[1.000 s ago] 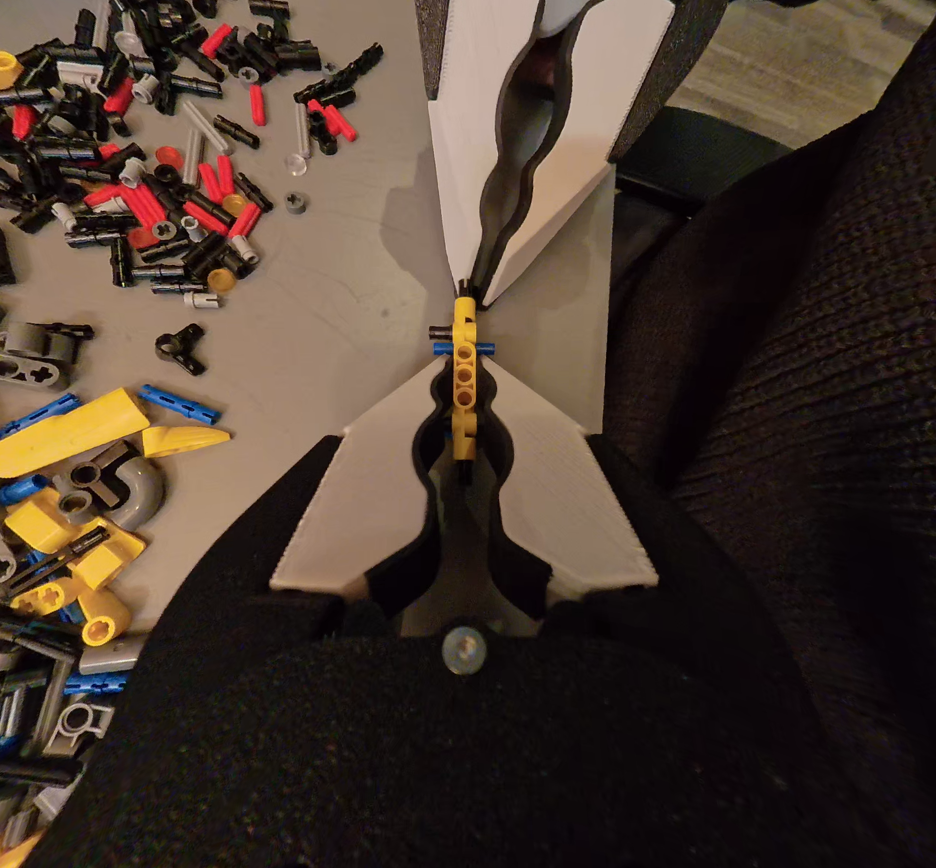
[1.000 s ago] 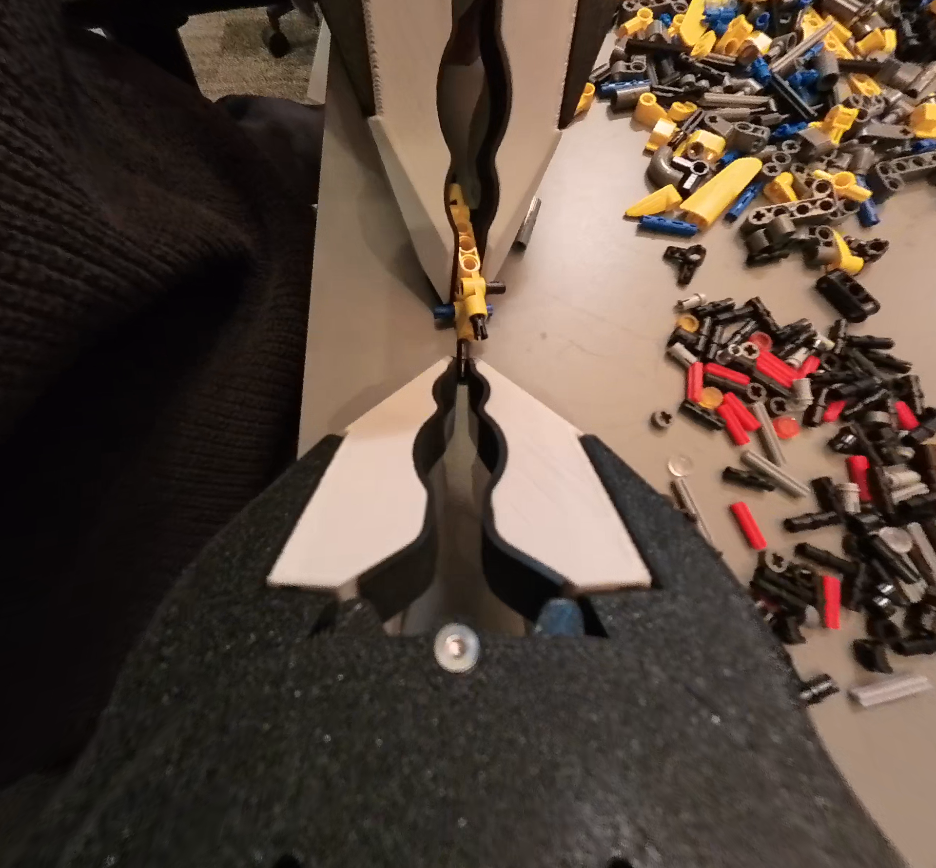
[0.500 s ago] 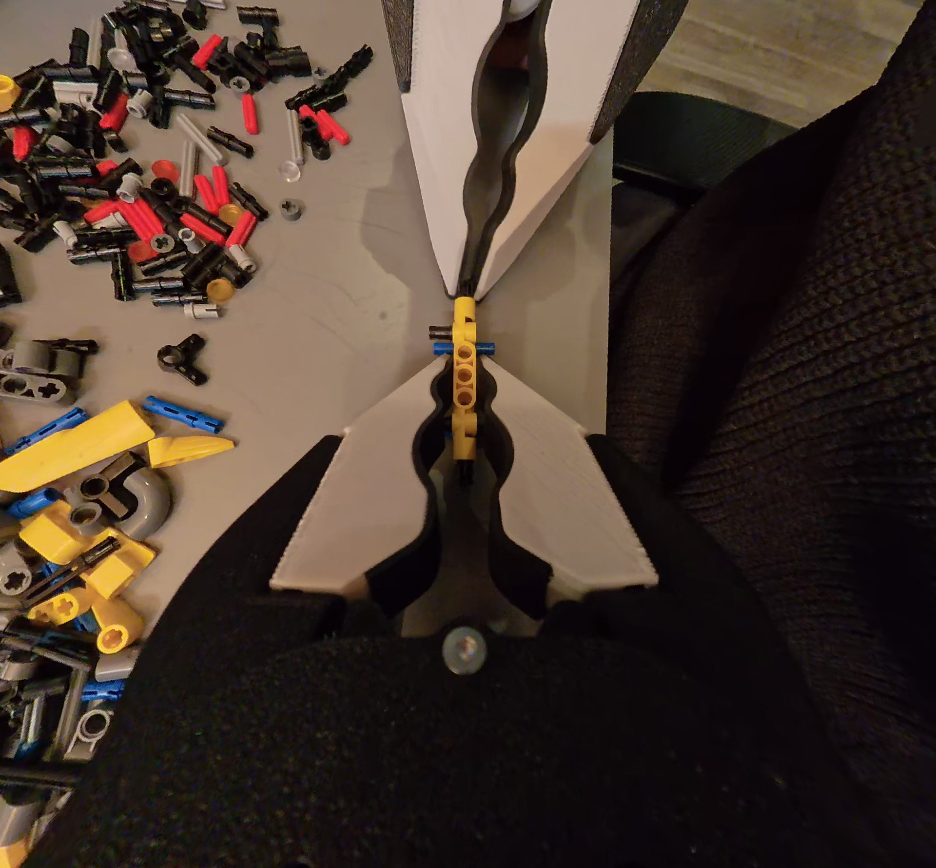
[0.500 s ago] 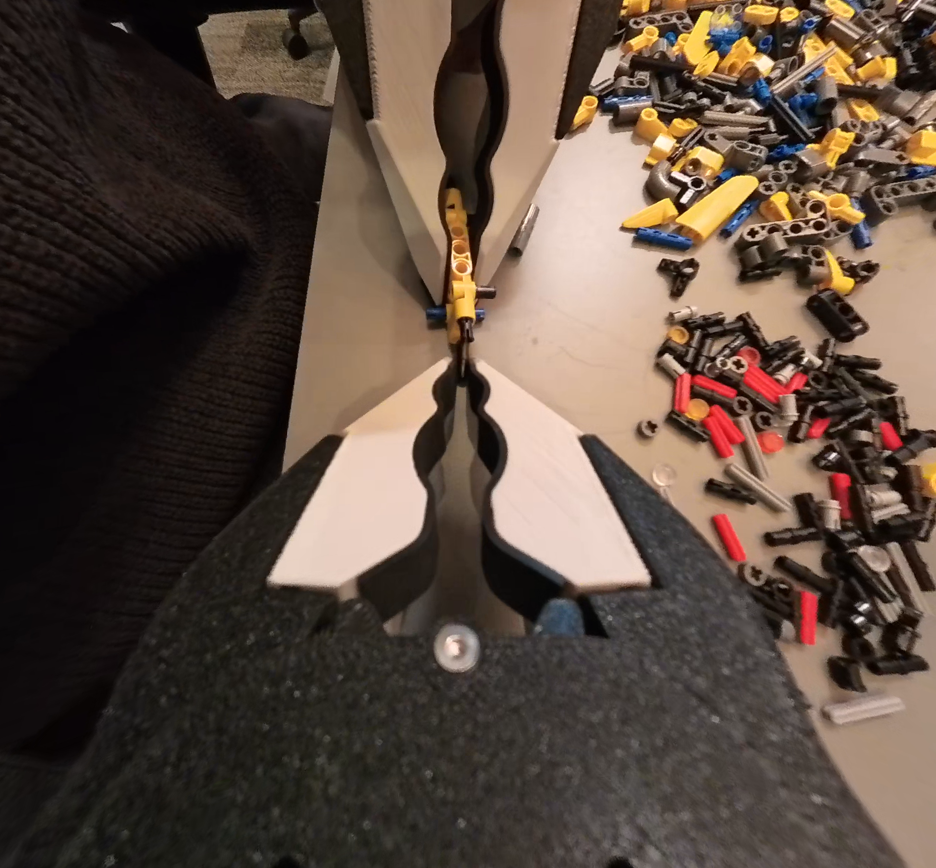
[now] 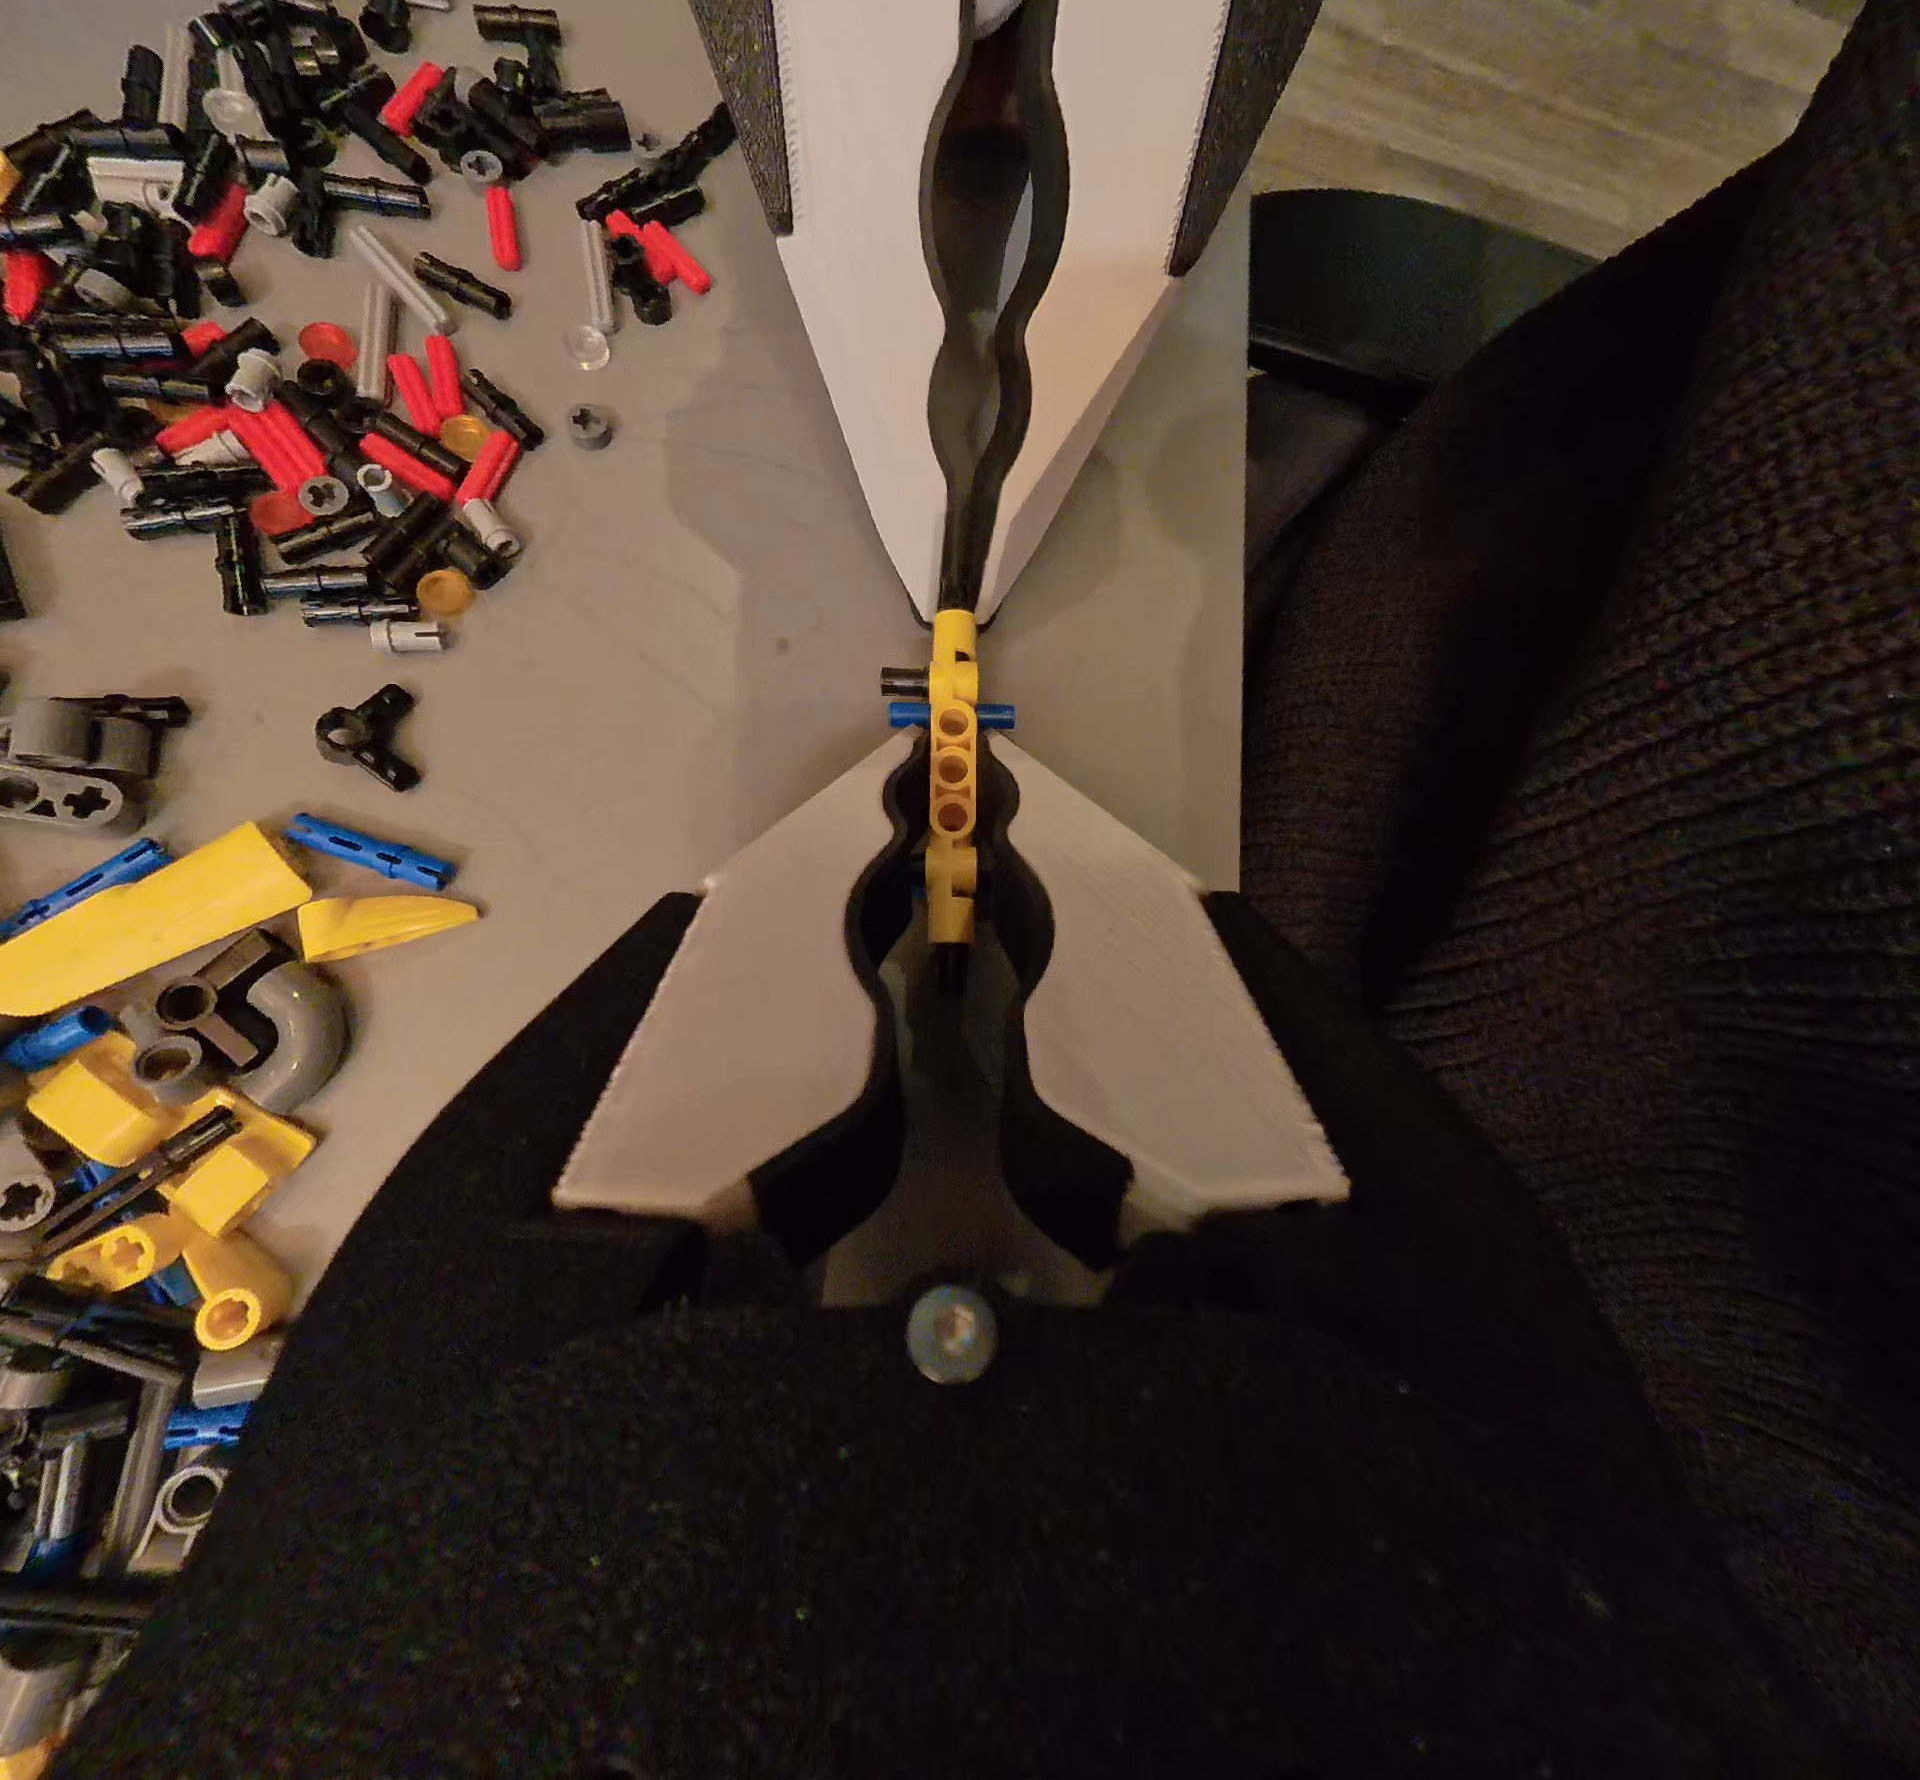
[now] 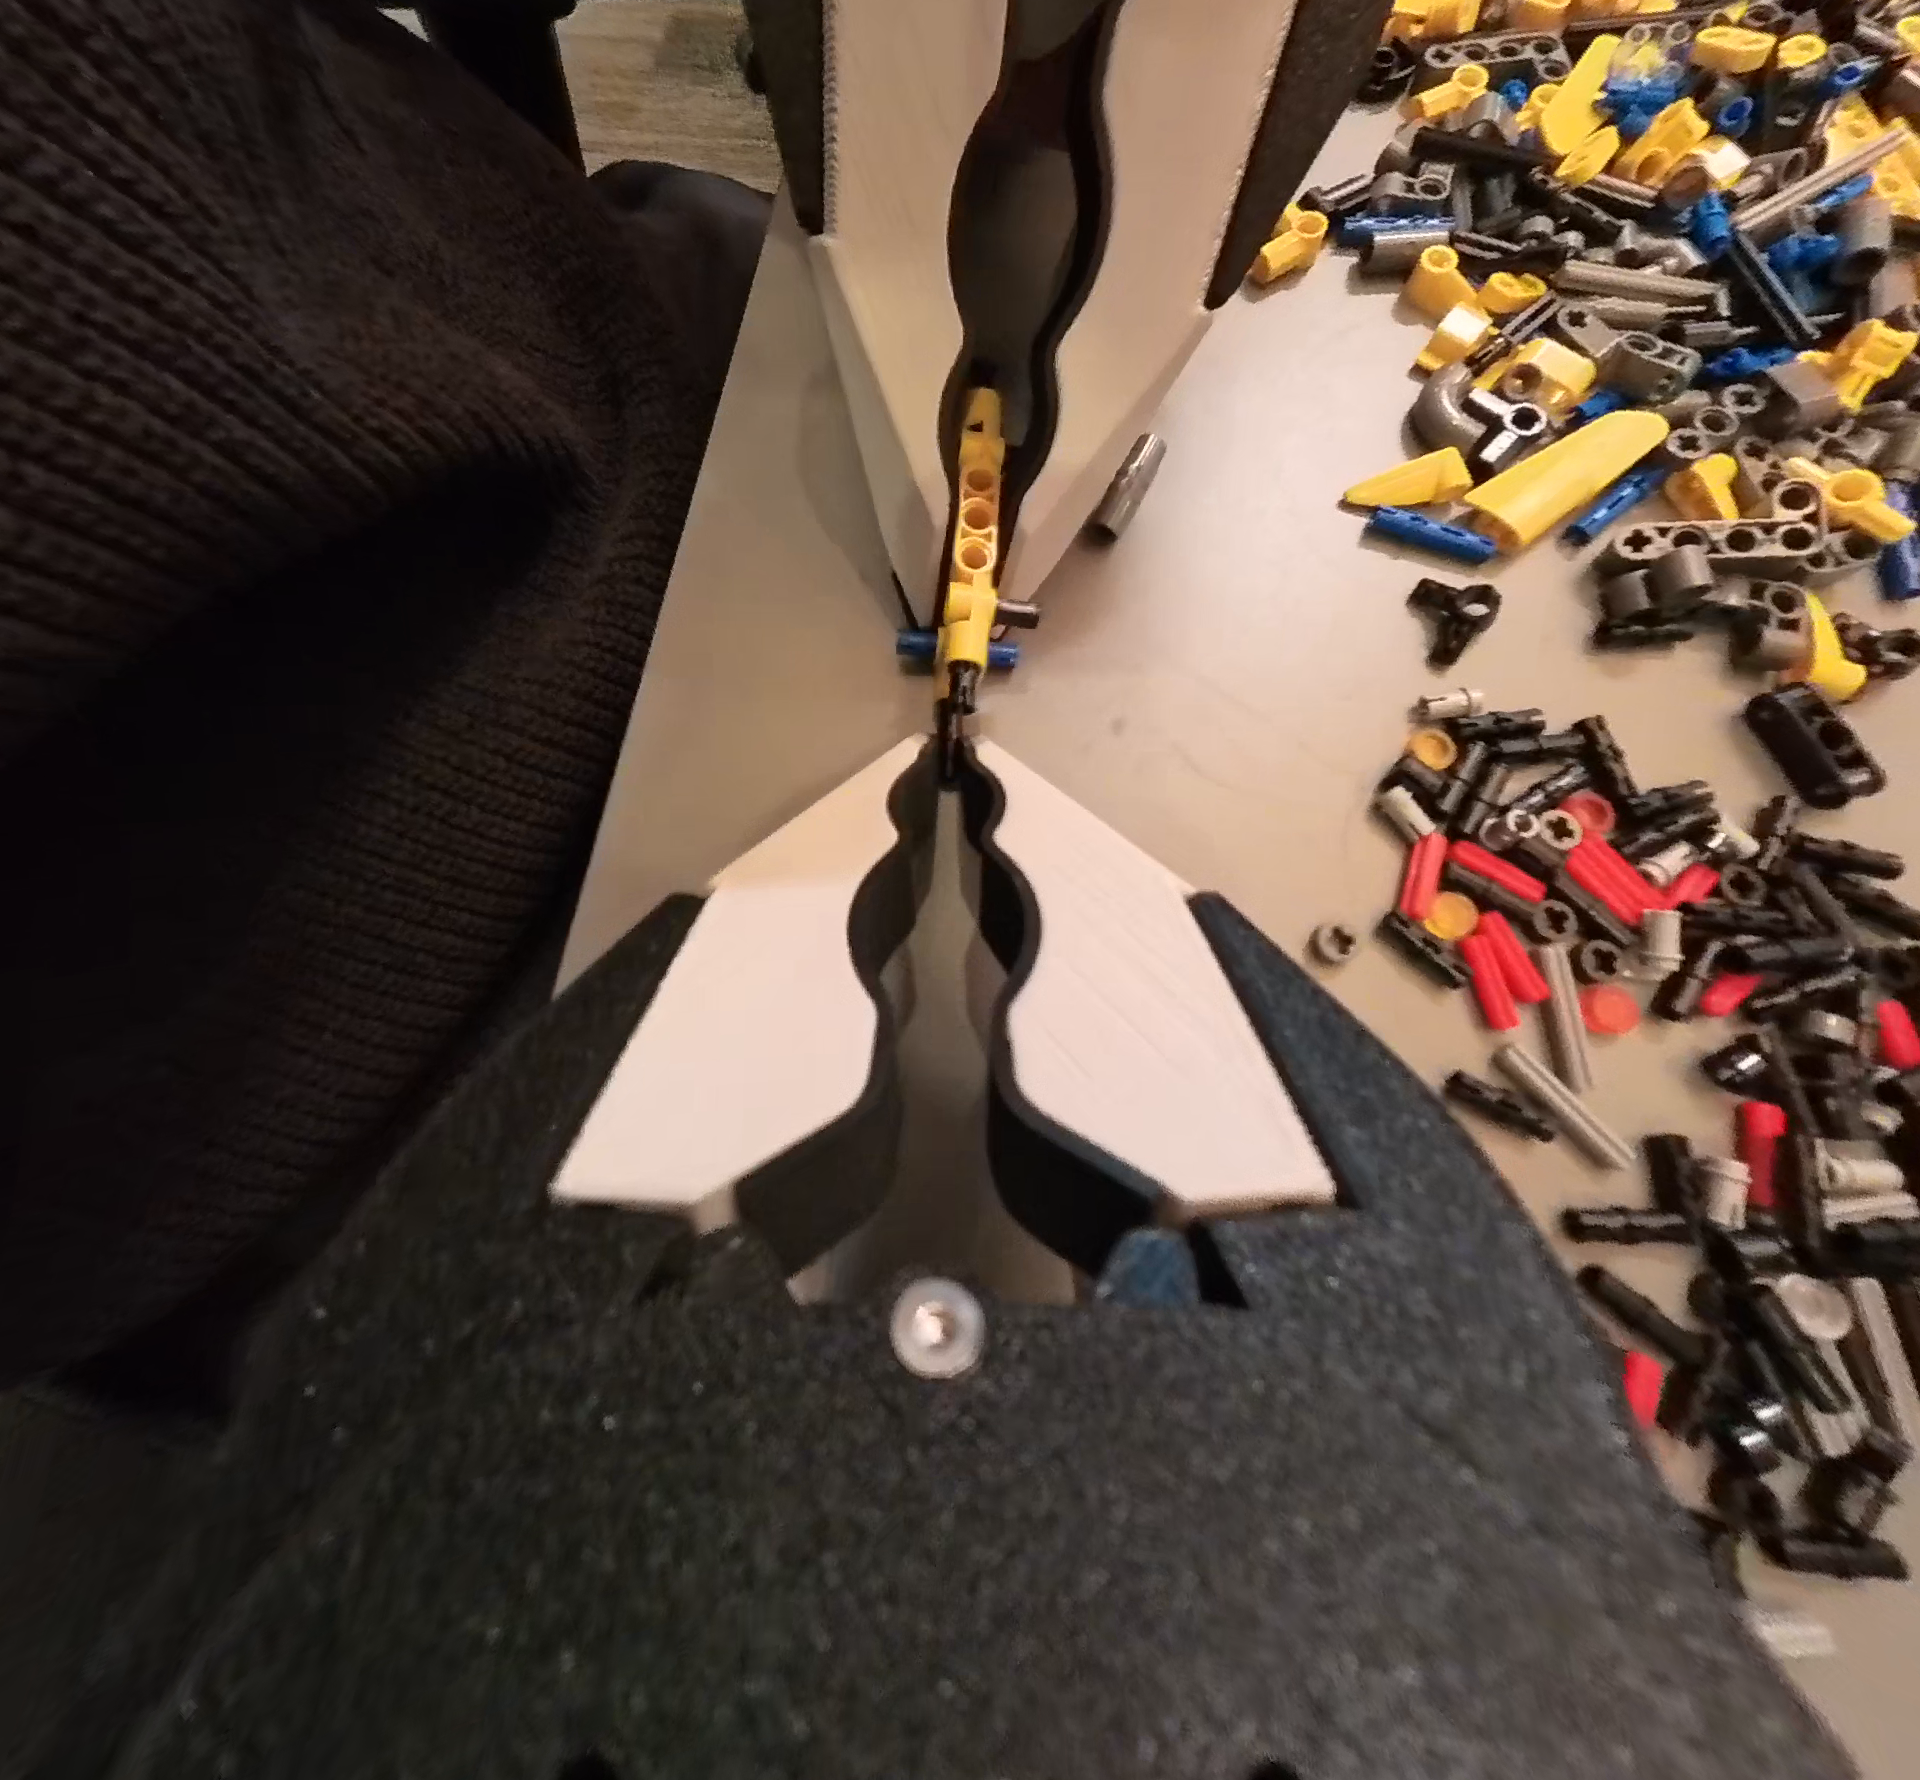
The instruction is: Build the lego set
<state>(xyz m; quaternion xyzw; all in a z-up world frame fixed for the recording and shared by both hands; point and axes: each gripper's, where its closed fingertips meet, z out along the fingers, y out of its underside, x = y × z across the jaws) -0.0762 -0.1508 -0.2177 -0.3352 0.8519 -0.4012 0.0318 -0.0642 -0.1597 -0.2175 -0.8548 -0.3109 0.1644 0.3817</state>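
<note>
My left gripper [image 5: 954, 738] is shut on a yellow beam with holes [image 5: 952, 795], held above the grey table [image 5: 644, 691] near its edge. A blue pin [image 5: 904, 714] and a black pin [image 5: 902, 679] stick out across the beam. My right gripper [image 5: 956, 603] comes from the opposite side, tip to tip with the left. In the right wrist view my right gripper [image 6: 945, 756] is shut on a thin black pin [image 6: 956, 707] that stands out of the yellow beam's [image 6: 977, 525] end. The left gripper [image 6: 966, 603] shows there above it.
A pile of black, red and grey pins [image 5: 260, 359] and a pile of yellow, grey and blue parts [image 5: 135, 1055] lie left of the grippers; the right wrist view shows the pins [image 6: 1662, 951] too. A dark knit garment [image 5: 1610, 795] is past the table edge [image 5: 1243, 587]. A small metal cylinder [image 6: 1132, 483] lies near the left gripper. Left and right tips are no more than a few centimetres apart.
Both grippers keep their grips and stay tip to tip. The joined pair has shifted slightly over the table, and the right gripper has tilted a little in the left wrist view.
</note>
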